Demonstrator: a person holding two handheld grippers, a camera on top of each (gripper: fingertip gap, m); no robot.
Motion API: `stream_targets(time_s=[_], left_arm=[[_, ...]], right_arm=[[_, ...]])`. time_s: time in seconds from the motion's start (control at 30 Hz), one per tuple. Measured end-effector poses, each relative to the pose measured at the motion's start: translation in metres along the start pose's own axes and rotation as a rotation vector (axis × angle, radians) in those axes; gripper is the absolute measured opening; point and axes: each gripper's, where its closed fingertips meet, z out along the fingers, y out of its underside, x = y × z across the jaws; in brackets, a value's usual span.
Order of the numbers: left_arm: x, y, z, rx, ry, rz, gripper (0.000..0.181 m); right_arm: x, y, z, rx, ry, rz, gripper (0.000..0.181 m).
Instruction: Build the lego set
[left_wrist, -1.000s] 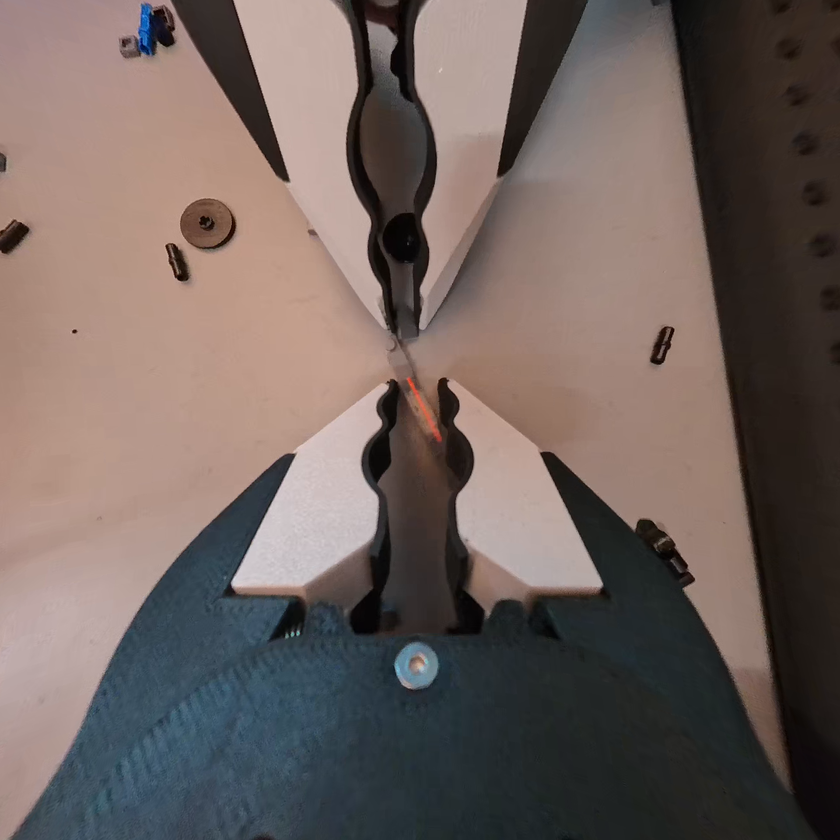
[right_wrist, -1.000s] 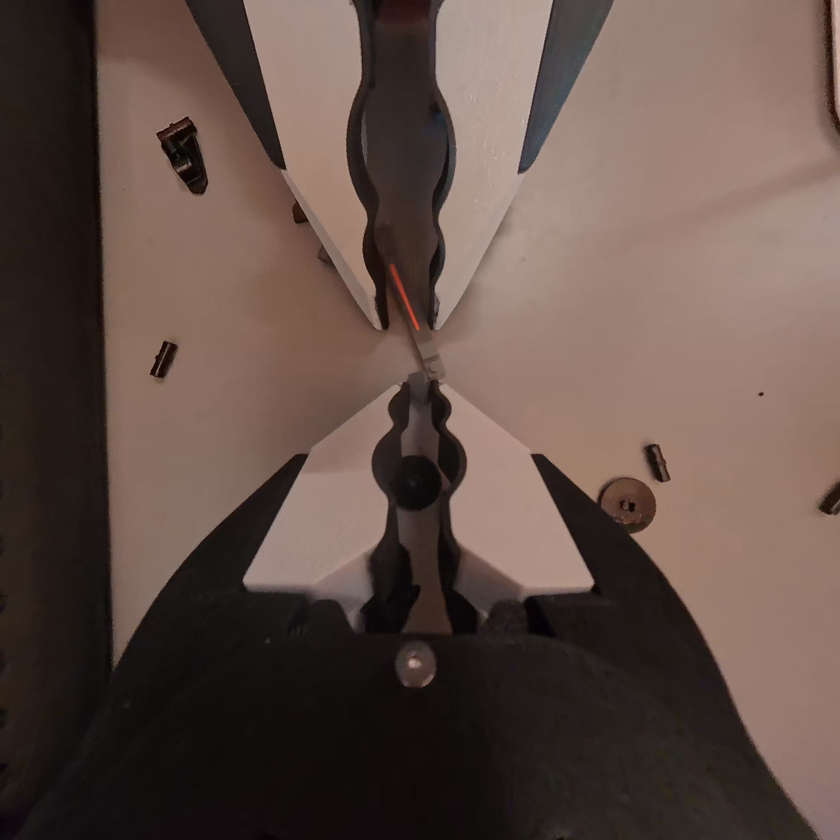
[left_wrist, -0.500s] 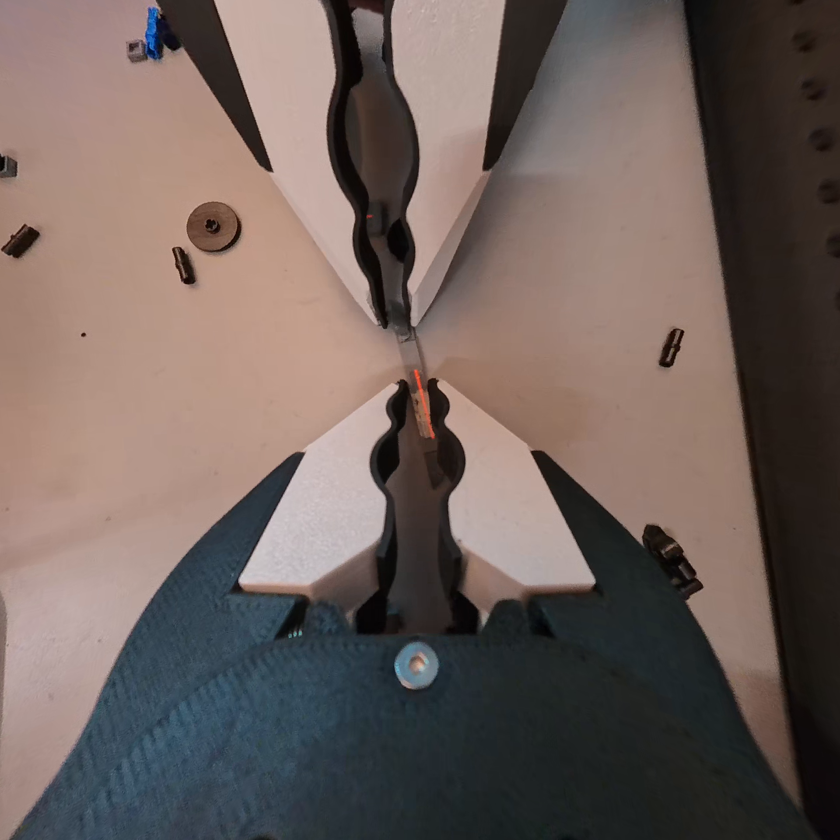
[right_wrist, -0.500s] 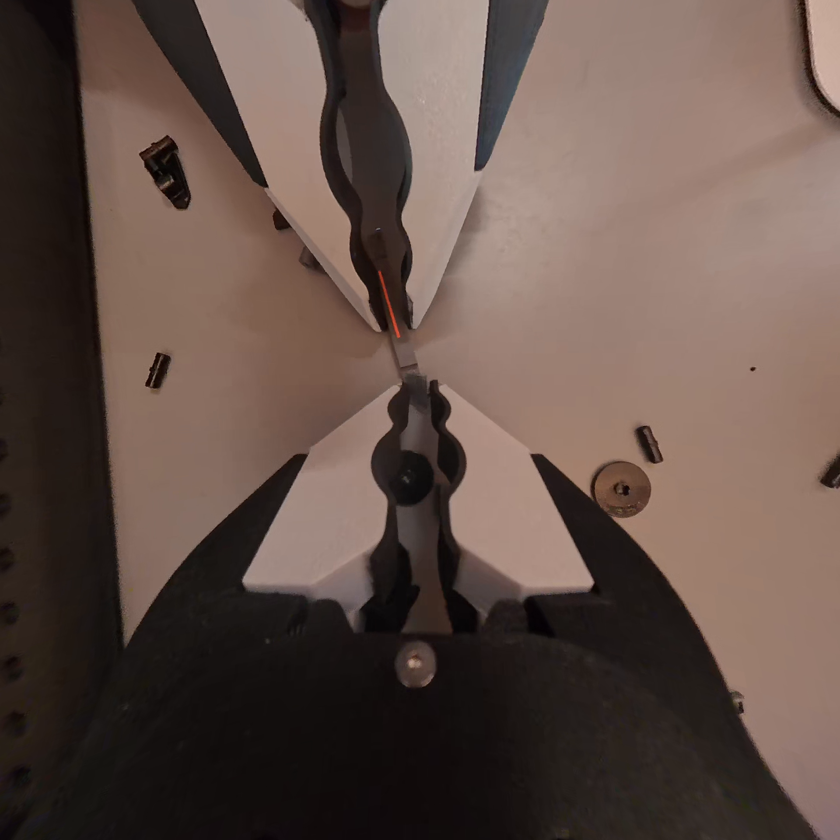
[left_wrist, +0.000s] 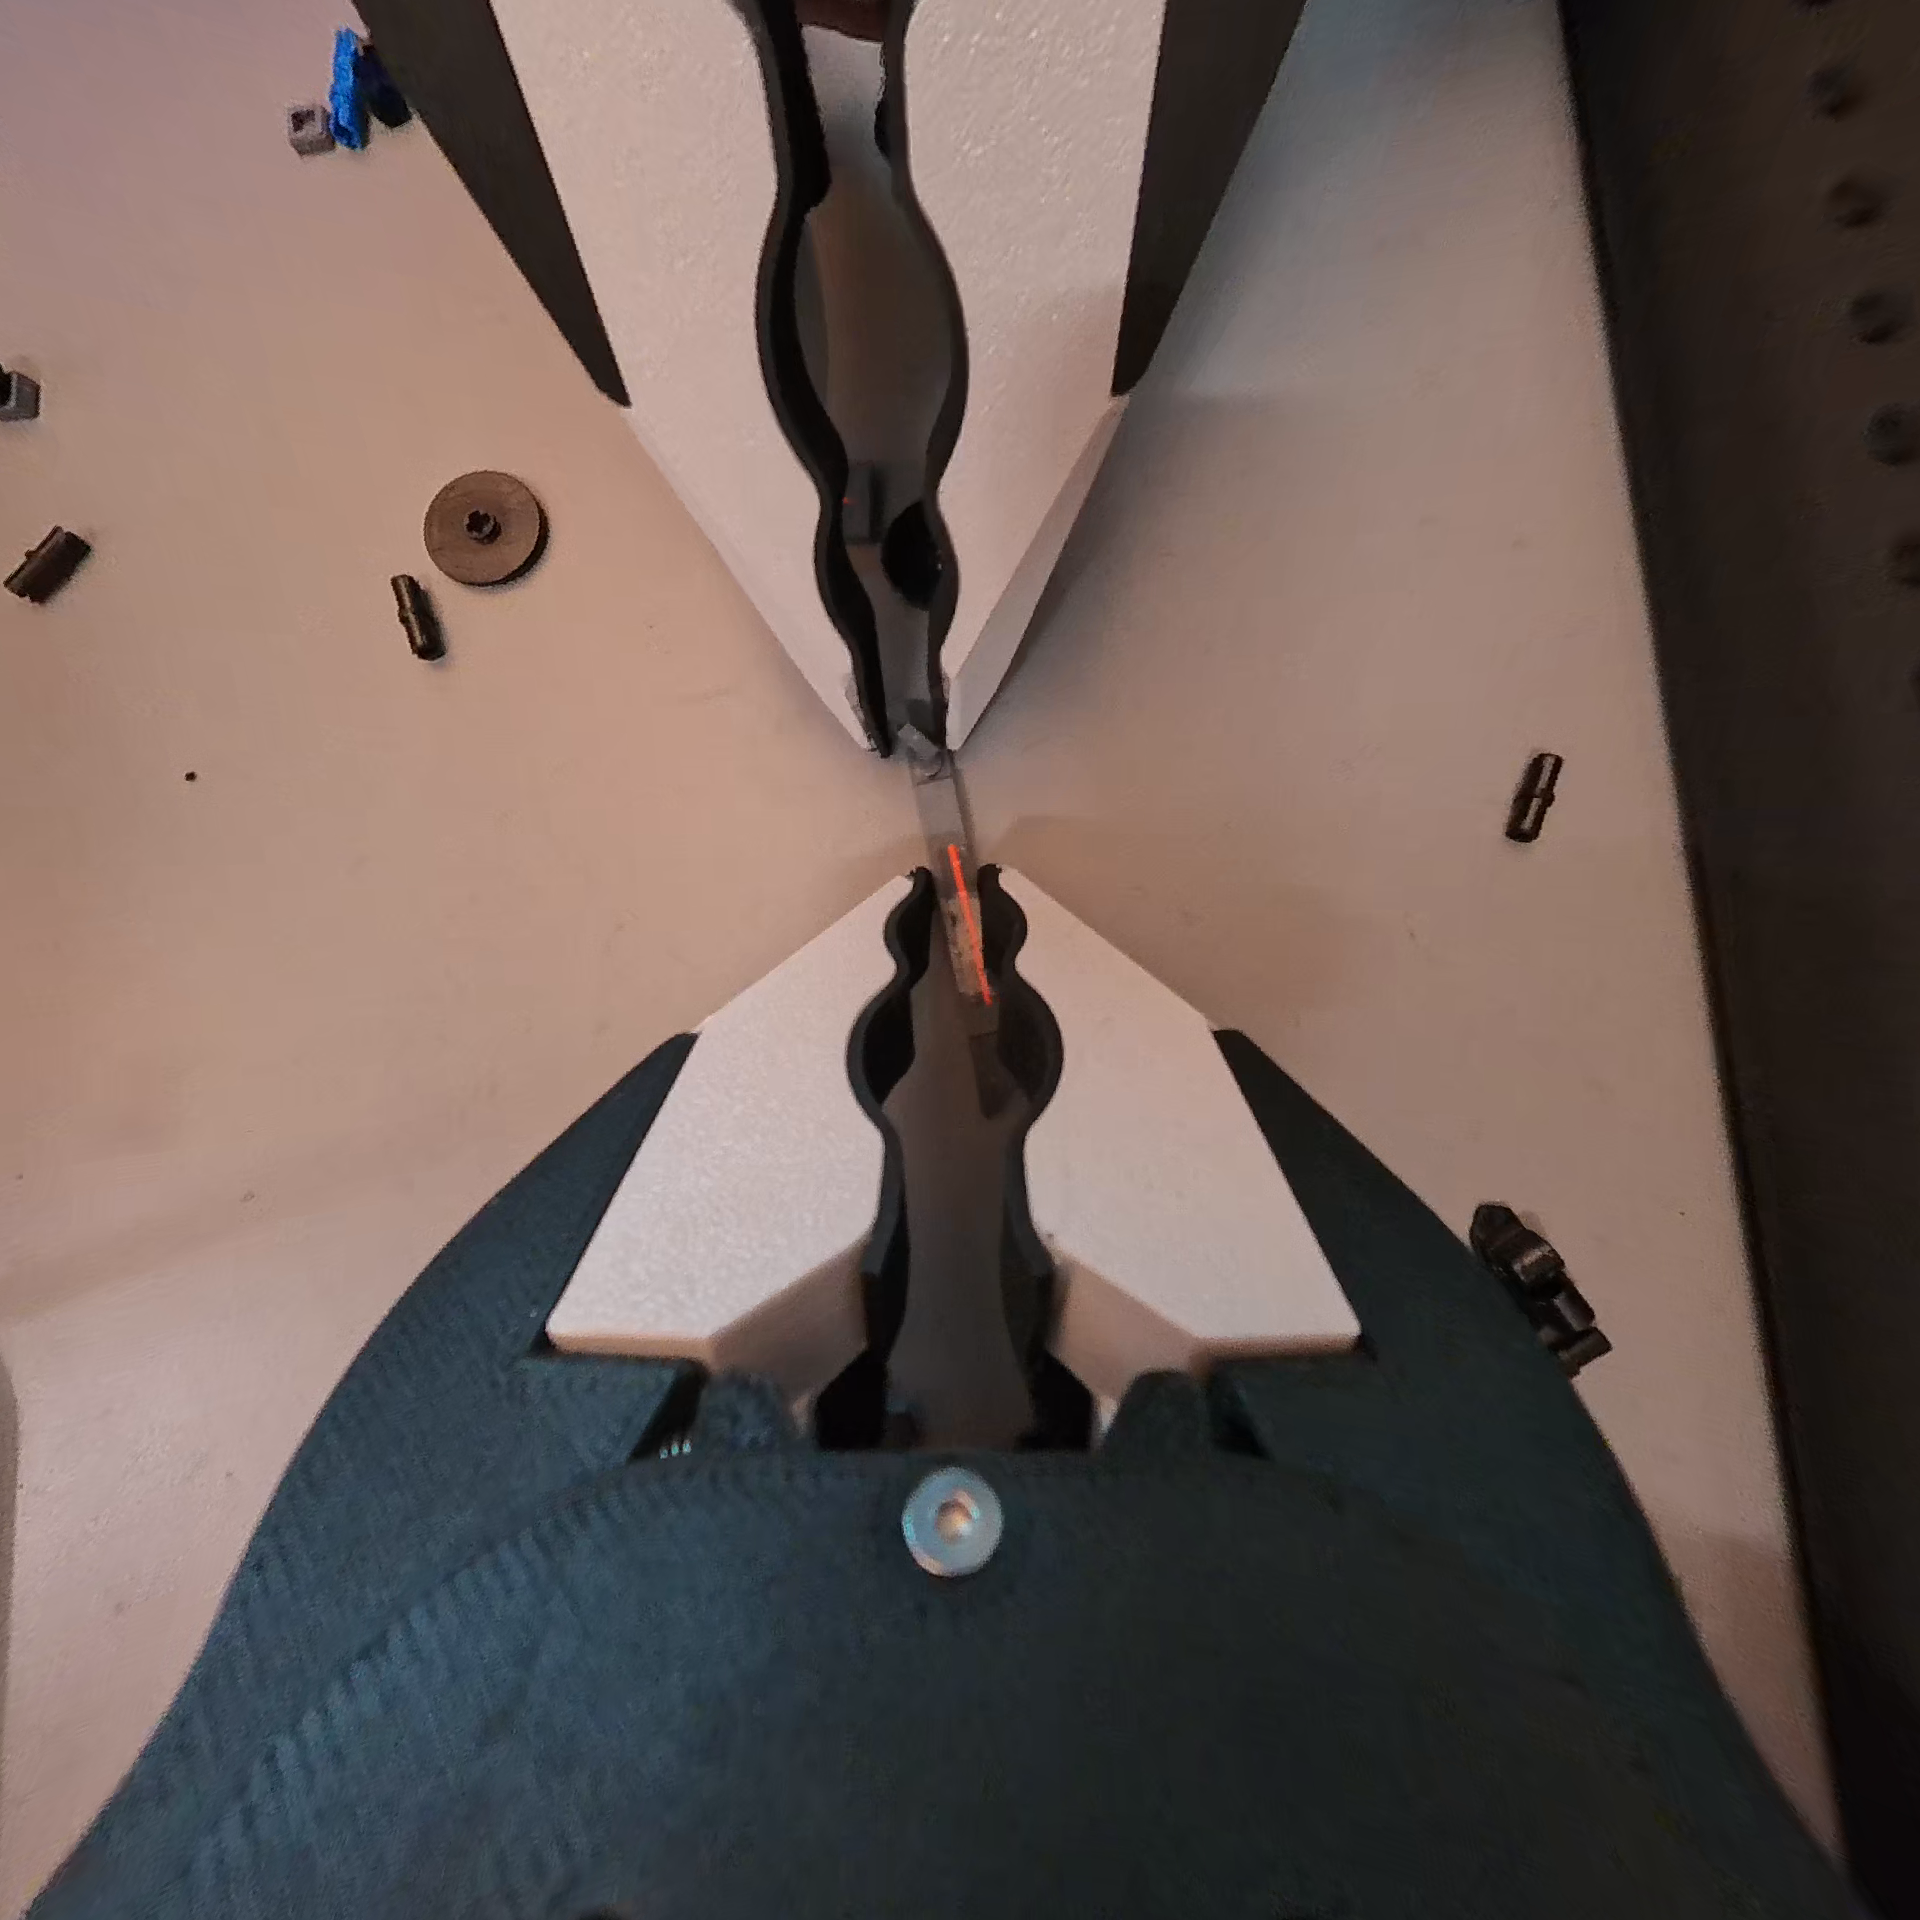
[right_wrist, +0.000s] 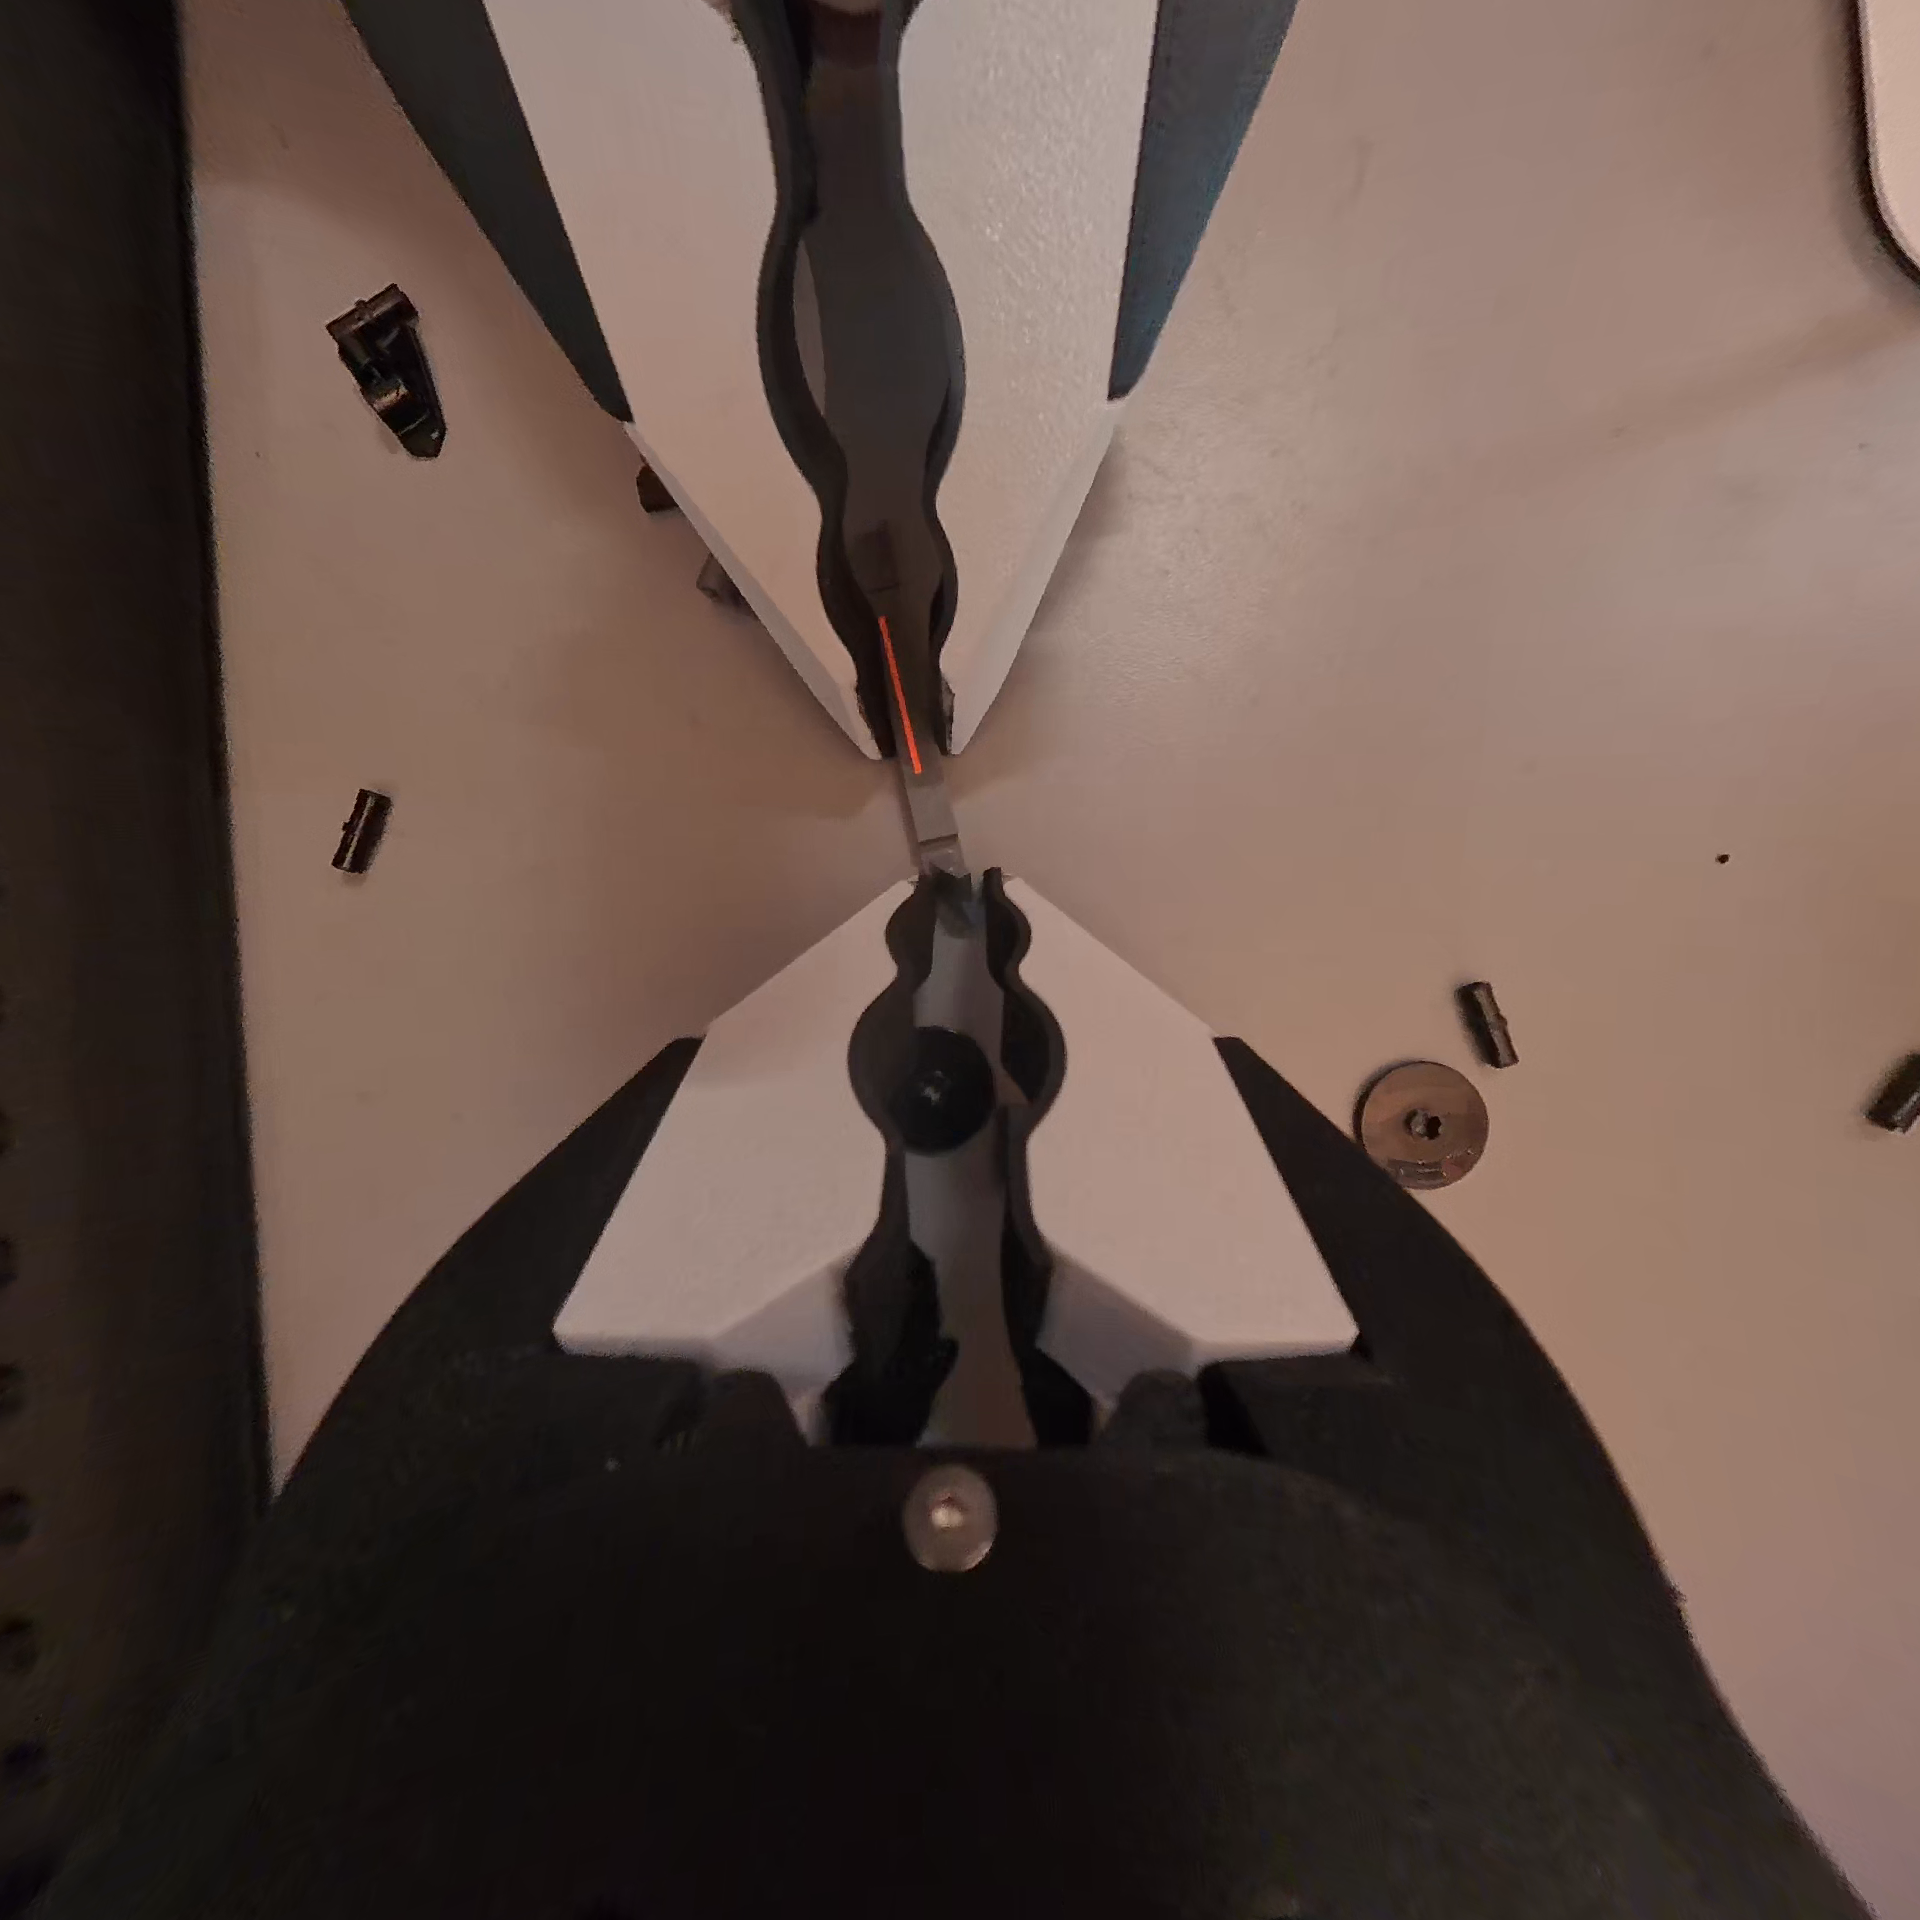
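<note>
My two grippers face each other tip to tip above the pale table. My left gripper (left_wrist: 954, 878), teal, is shut on a thin grey strip with an orange line (left_wrist: 964, 920). The strip sticks out of the tips and reaches the right gripper's tips. It also shows in the right wrist view (right_wrist: 928, 810). My right gripper (right_wrist: 956, 883), black, is shut on a grey piece with a black round part (right_wrist: 935, 1091) on it. The tip of that piece meets the strip's end. I cannot tell whether the two are joined.
Loose parts lie on the table: a dark round disc (left_wrist: 485, 528), short black pins (left_wrist: 1532, 797) (left_wrist: 418, 615), a black clip piece (left_wrist: 1538, 1288) and a blue piece (left_wrist: 348, 88) at the far left. A dark perforated board (left_wrist: 1787, 727) borders the table on the right. The grippers are tip to tip, or close to it.
The two grippers have shifted slightly against each other. The striped strip now stands straighter between the tips and bridges the small gap to the right gripper's piece.
</note>
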Motion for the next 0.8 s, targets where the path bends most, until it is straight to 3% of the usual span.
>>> stream_targets(time_s=[0.8], left_arm=[[0.0006,-0.0009,0.0006,0.003,0.001,0.006,0.007]], right_arm=[[-0.0017,-0.0021,-0.0085,0.038,-0.036,0.027,0.01]])
